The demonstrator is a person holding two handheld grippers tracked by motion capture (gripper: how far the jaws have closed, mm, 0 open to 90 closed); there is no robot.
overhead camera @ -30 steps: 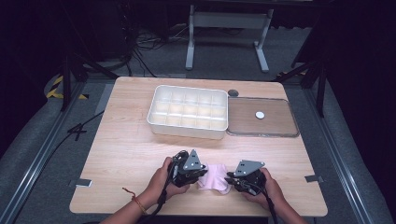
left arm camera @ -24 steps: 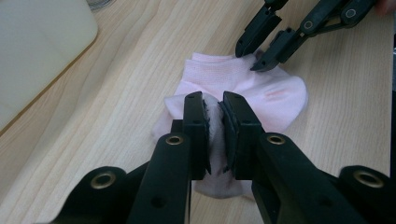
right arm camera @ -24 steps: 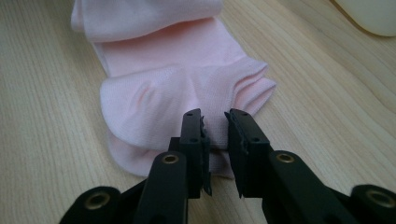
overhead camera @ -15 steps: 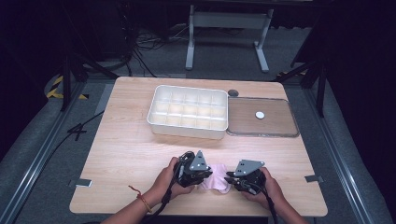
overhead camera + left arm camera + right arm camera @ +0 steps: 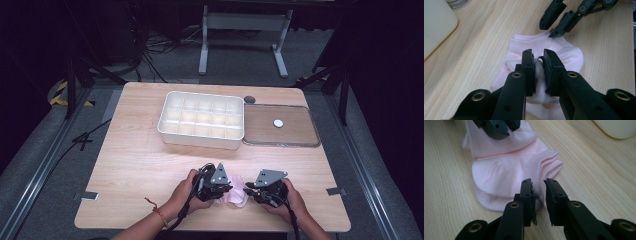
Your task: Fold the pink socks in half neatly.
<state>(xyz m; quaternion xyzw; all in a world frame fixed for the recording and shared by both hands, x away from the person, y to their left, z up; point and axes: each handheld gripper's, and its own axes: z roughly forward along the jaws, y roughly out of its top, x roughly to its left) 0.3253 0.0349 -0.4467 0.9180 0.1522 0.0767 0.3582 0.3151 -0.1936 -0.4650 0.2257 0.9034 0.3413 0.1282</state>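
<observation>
Pink sock (image 5: 564, 53) is pinched by left hand-held gripper (image 5: 538, 62); right hand-held gripper (image 5: 539, 185) stands slightly parted.

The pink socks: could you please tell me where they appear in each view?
High view: pink socks bottom centre, between the grippers.
Left gripper view: centre, a fold pinched in its jaws.
Right gripper view: upper centre, just beyond its jaws.
Shared landmark: white tray.
</observation>
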